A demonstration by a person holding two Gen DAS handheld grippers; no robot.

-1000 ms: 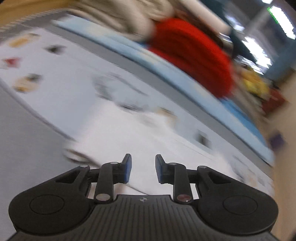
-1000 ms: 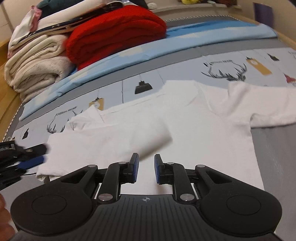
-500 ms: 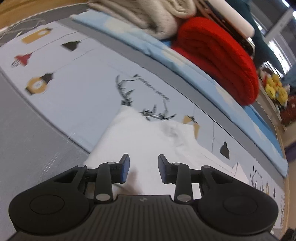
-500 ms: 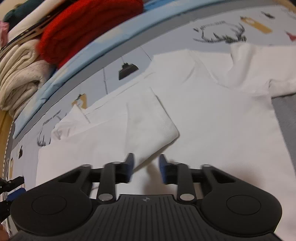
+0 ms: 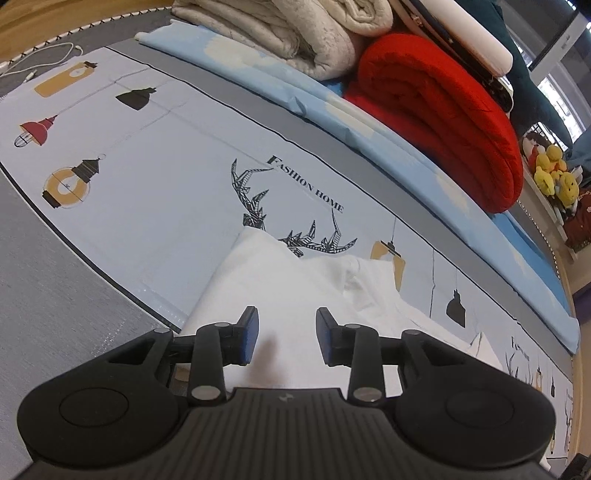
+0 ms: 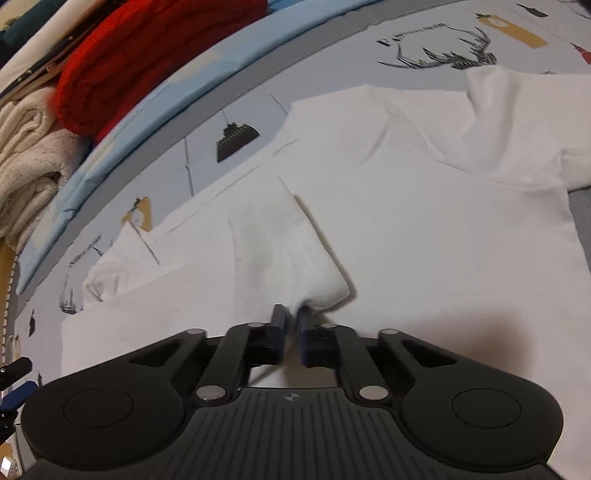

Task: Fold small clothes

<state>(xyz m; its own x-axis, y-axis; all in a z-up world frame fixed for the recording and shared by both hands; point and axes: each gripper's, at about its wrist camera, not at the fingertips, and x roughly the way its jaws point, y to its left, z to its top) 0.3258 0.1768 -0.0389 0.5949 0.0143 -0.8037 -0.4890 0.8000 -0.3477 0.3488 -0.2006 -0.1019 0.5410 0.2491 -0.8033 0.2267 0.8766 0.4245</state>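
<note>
A small white T-shirt (image 6: 424,206) lies spread on the printed bed sheet (image 5: 155,192). One sleeve (image 6: 284,254) is folded in over the body. My right gripper (image 6: 291,318) is shut on the edge of that folded sleeve. My left gripper (image 5: 284,332) is open and empty, low over the shirt's left part (image 5: 280,288), with white cloth between and under its fingers. The left gripper's tips also show at the left edge of the right wrist view (image 6: 14,380).
A folded red blanket (image 5: 443,118) and cream blankets (image 5: 295,33) are stacked along the far side of the bed. Plush toys (image 5: 554,173) sit on a shelf at the right. A white cable (image 5: 40,59) lies at the far left edge.
My right gripper moved forward and closed on the folded sleeve's edge. My left gripper swung in from the left and settled over the shirt, still open.
</note>
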